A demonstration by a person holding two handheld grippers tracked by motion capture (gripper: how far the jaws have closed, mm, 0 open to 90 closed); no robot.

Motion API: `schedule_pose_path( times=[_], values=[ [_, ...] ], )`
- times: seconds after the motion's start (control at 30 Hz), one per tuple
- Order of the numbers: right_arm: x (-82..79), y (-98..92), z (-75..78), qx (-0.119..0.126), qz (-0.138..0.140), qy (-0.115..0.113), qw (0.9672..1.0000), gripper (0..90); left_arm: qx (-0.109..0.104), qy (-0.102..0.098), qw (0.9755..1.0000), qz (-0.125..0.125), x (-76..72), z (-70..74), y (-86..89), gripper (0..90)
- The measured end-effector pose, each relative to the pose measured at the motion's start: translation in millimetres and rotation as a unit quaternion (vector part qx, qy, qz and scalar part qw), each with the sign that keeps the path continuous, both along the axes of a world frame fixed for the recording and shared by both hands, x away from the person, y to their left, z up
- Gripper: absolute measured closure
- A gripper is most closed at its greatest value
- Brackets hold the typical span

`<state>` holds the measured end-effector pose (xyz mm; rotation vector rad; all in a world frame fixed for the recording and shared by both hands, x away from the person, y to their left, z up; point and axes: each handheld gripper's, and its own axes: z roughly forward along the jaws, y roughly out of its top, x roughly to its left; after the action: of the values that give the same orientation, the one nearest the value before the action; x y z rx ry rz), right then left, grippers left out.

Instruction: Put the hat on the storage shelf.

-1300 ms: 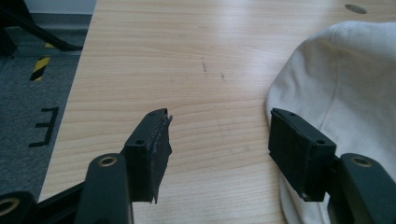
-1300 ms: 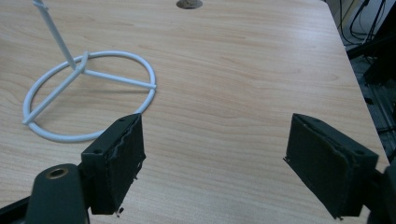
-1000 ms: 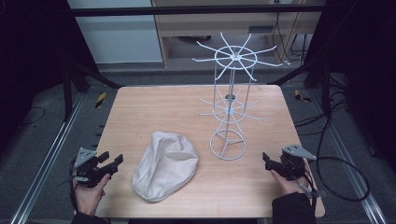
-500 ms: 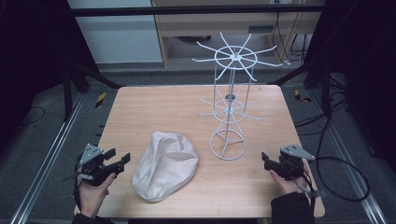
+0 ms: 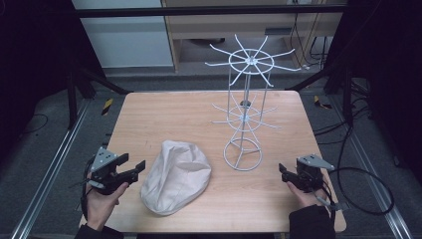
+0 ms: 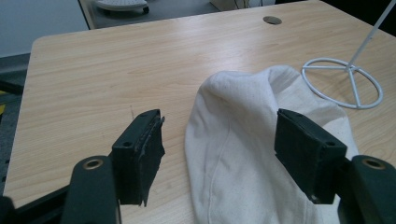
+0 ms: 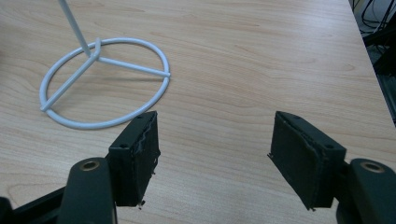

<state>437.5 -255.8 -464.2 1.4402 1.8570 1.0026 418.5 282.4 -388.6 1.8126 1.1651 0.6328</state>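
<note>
On the wooden table: a white cap and a wire rack.
Left gripper opening beside the cap, empty; right gripper closing, jaws apart, empty.

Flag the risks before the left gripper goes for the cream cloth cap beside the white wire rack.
1. The soft cream cloth cap lies limp; the open left gripper, jaws just opening, may pinch one layer and drag it.
2. The white wire rack stands close beside the cap on a narrow ring base; a snag could tip it.
3. The empty right gripper, jaws just closing, isn't steadying it.
</note>
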Motion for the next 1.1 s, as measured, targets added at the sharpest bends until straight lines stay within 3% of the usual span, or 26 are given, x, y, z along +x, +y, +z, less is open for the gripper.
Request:
schedule_pose_path(
  times=[0.27,0.9,1.1],
  values=[
    [0.8,0.8,-1.0,-0.002,0.002,0.002,1.0000,32.6,0.022,0.011,0.9996,-0.011,7.6,-0.5,-14.5,31.1],
    [0.2,-0.4,-0.1,0.000,0.003,-0.007,1.0000,34.0,0.048,0.012,0.9980,-0.039,20.4,12.8,-51.6,30.0],
    [0.6,-0.1,-0.4,0.000,0.005,-0.002,1.0000,34.1,0.063,0.028,0.9969,-0.038,27.4,8.3,-59.8,30.1]
  ],
)
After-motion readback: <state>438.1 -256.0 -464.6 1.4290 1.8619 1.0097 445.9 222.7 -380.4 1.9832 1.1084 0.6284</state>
